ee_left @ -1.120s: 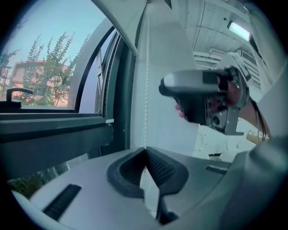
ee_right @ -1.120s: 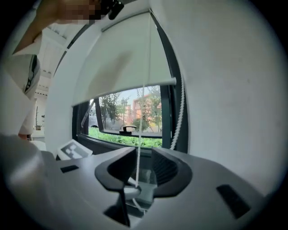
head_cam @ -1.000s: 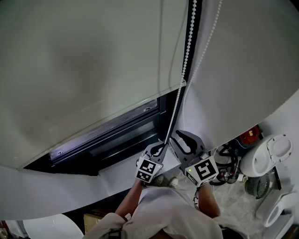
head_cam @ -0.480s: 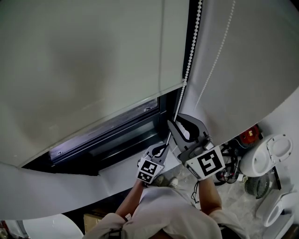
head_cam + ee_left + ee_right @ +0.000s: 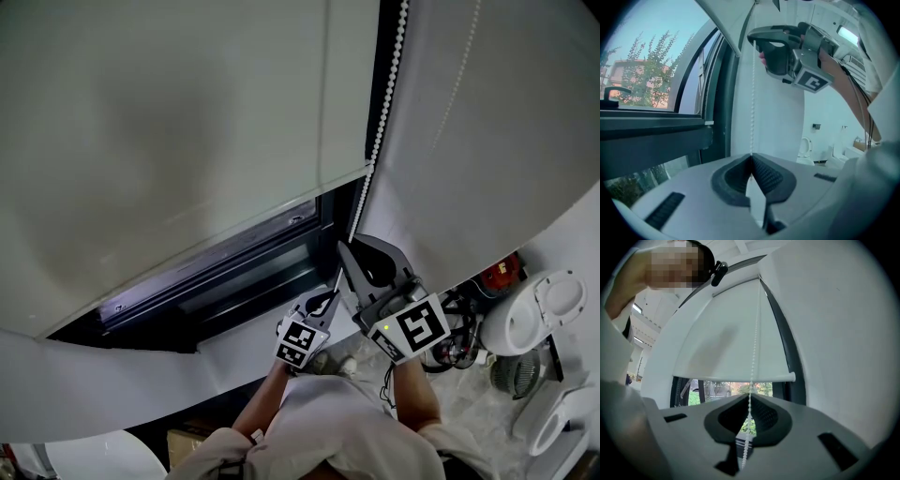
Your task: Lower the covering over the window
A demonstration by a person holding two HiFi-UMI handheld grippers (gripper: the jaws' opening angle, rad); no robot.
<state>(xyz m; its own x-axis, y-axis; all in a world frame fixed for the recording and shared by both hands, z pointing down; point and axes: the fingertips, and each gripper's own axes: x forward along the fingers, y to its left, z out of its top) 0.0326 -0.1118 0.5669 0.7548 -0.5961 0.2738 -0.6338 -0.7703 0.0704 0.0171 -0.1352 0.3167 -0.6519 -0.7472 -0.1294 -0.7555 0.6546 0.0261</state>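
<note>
Grippers work nearest the person, stacked on one strand of the bead chain [image 5: 379, 141]. The left gripper [image 5: 324, 302] is the lower one, its jaws pressed fully together with the chain pinched at their tips, which I judge keeps the strand taut and stops it slipping back; the right gripper [image 5: 349, 253] sits just above it on the same strand; its jaws have just been closing and now meet around the beads, so it looks set for a downward pull, hand over hand.

Beyond them the chain climbs past the dark window frame [image 5: 234, 272] at the right edge of the blind [image 5: 187, 122]; a second strand [image 5: 457, 84] hangs just to the right against the white wall [image 5: 497, 159]. The blind is already well down; its bottom bar [image 5: 740, 377] leaves only a strip of glass uncovered at the foot of the window, with trees [image 5: 651, 61] and a building [image 5: 621, 70] farther out.

Nothing stands between the chain and the grippers; the wall lies close on the right, so sideways room there looks tight. To the near right, well apart from the work, a toilet [image 5: 542, 314] and a red object [image 5: 502, 272] stand on the floor; neither seems likely to interfere.
</note>
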